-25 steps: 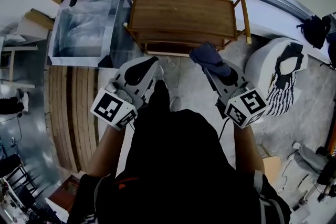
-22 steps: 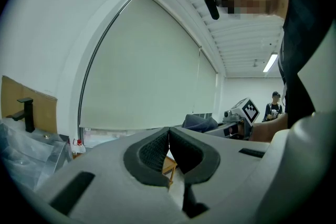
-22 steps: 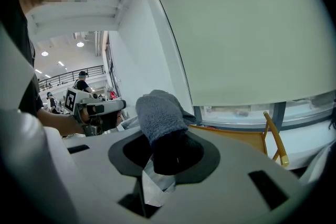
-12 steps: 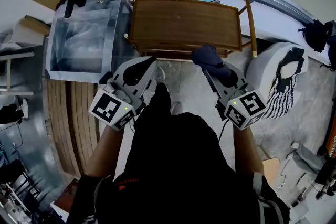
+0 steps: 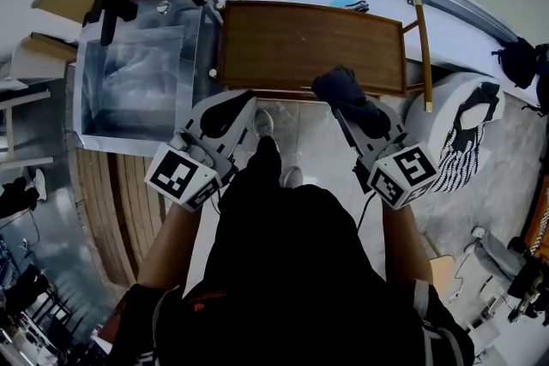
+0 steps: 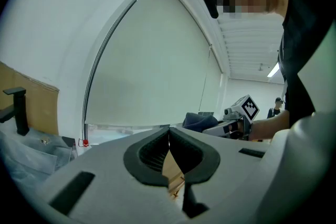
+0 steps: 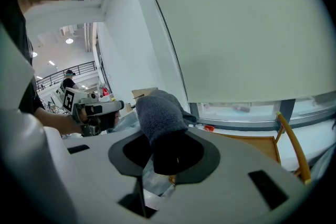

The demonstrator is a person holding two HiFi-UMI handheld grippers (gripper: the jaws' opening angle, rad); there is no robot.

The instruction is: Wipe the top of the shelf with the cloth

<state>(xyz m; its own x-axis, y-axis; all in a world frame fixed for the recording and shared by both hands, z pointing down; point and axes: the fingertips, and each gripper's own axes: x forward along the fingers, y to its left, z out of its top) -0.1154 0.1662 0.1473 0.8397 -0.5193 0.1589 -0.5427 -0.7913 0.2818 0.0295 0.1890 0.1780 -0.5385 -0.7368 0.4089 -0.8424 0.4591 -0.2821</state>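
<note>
Head view, fuzzy dark cloth (image 5: 341,87), flat wooden shelf (image 5: 309,43)

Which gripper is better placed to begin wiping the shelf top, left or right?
The right gripper: it is shut on the cloth, near the front edge of the shelf. The left gripper is shut and empty.

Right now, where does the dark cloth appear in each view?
Head view: cloth right of centre, at the wooden shelf's near edge.
Left gripper view: right of centre, a dark lump against the white wall.
Right gripper view: centre, clamped in the right gripper.
Shared landmark: the wooden shelf, only a sliver in the left gripper view.
</note>
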